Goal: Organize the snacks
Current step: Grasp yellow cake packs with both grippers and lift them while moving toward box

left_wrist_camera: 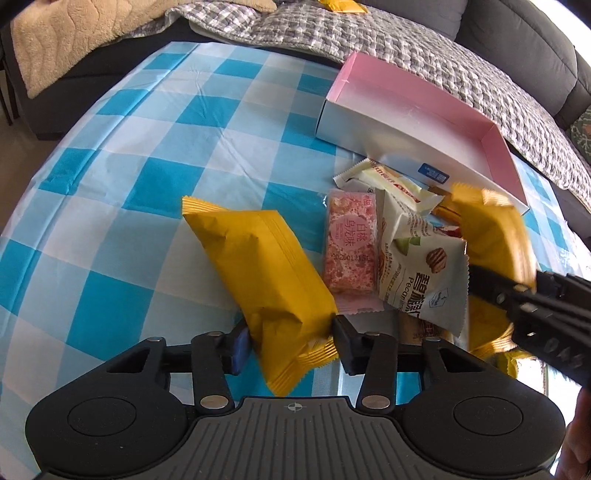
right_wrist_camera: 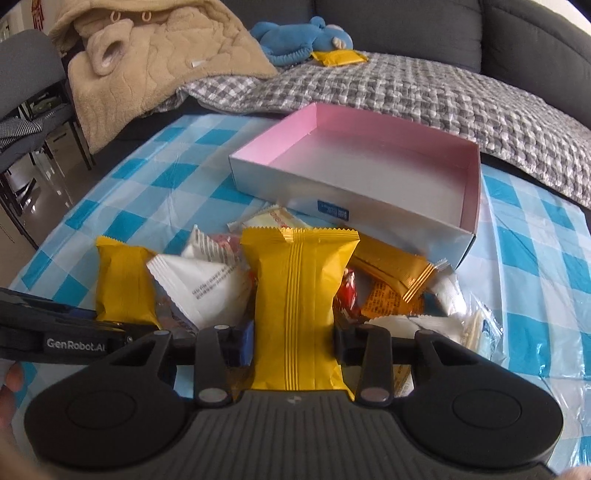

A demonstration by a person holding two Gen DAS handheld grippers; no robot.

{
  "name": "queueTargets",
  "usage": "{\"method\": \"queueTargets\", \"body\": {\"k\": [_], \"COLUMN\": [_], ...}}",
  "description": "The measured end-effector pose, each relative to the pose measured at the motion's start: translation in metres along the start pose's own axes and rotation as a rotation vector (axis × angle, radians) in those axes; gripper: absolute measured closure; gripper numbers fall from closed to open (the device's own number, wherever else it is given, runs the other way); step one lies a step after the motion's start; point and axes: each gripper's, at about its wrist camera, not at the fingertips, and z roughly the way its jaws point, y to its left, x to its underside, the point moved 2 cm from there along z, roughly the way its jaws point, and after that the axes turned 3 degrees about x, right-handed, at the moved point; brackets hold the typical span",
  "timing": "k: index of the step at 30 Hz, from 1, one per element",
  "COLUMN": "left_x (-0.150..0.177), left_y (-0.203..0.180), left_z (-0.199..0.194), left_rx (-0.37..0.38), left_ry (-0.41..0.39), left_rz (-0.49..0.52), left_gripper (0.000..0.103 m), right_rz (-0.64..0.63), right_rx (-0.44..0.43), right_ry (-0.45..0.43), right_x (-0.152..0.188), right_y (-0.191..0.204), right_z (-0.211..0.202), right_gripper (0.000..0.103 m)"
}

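While the blue-and-white checkered cloth (right_wrist_camera: 155, 192) covers the desk, each hand-held gripper is clenched on a yellow snack packet: left one (left_wrist_camera: 291, 336), right one (right_wrist_camera: 293, 341). Other snacks (right_wrist_camera: 207, 284) pile before an empty pink-lined box (right_wrist_camera: 369, 199). Behind, a grey sofa (right_wrist_camera: 480, 33) holds a checkered quilt (right_wrist_camera: 406, 88), beige blanket (right_wrist_camera: 147, 62), and blue plush (right_wrist_camera: 299, 37).

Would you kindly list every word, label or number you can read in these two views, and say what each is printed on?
"GenRobot.AI": side of the left gripper.
"白桃乌龙味": pink snack packet.
"Pecan", partly hidden: white cookie packet.
Stamped digits on the pink packet: too blurred.
Blue label on the box: too small.
Print on the orange packet: too small.
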Motion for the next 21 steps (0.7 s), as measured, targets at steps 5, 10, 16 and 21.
{"method": "queueTargets", "body": {"k": [5, 10, 16, 21], "left_x": [-0.005, -0.012, -0.023, -0.035], "left_y": [0.003, 0.008, 0.017, 0.022], "left_z": [-0.008, -0.011, -0.021, -0.035], "left_rx": [0.010, 0.017, 0.031, 0.040], "left_ry": [-0.021, -0.032, -0.069, -0.125], "left_rz": [0.010, 0.000, -0.016, -0.010], "left_gripper": [0.067, 0.071, 0.074, 0.075], "right_rz": [0.097, 0.146, 0.192, 0.225], "right_rx": [-0.049, -0.043, -0.047, -0.048], "right_ry": [-0.009, 0.011, -0.005, -0.018], "right_x": [-0.007, -0.008, -0.007, -0.008], "right_y": [-0.010, -0.018, -0.026, -0.031], "right_z": [-0.011, -0.011, -0.017, -0.020], "right_gripper": [0.068, 0.068, 0.068, 0.068]}}
